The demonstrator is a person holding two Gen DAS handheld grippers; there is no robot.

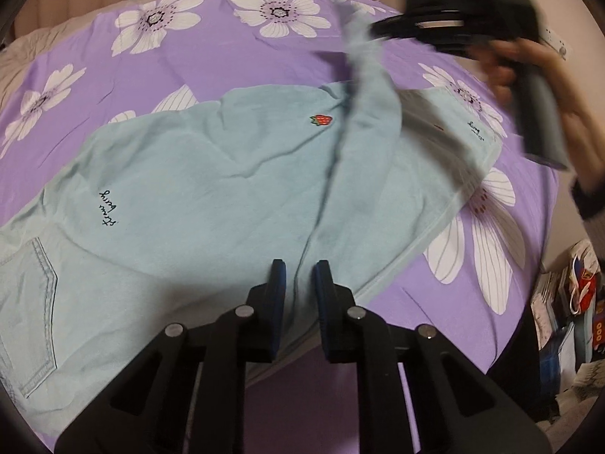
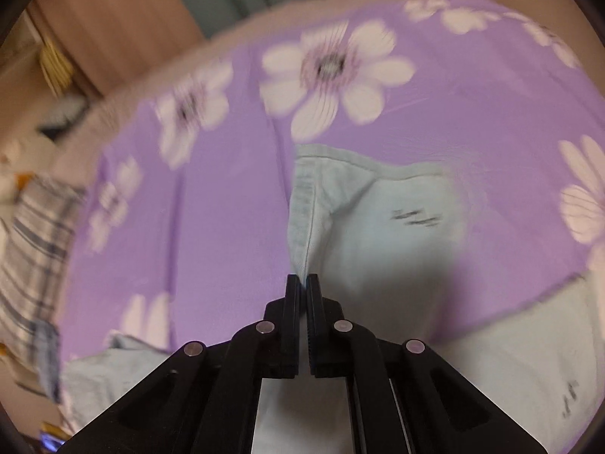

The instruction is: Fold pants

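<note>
In the left wrist view, the pale blue pants (image 1: 211,189) lay spread on the purple sheet (image 1: 227,56) with white flowers. The left gripper (image 1: 299,276) stood at the near edge of the pants, and its jaws were closed to a narrow gap on a raised fold of the cloth. A small strawberry patch (image 1: 321,120) was on the pants beyond this fold. To the far right of the patch, the right gripper (image 1: 378,30), held by a hand (image 1: 506,64), lifted a strip of the pants above the sheet; this part was blurred. In the right wrist view, the right gripper (image 2: 303,283) had its jaws almost together, pinching a hem of the pants (image 2: 378,227). The sheet (image 2: 227,208) lay under and beyond them.
</note>
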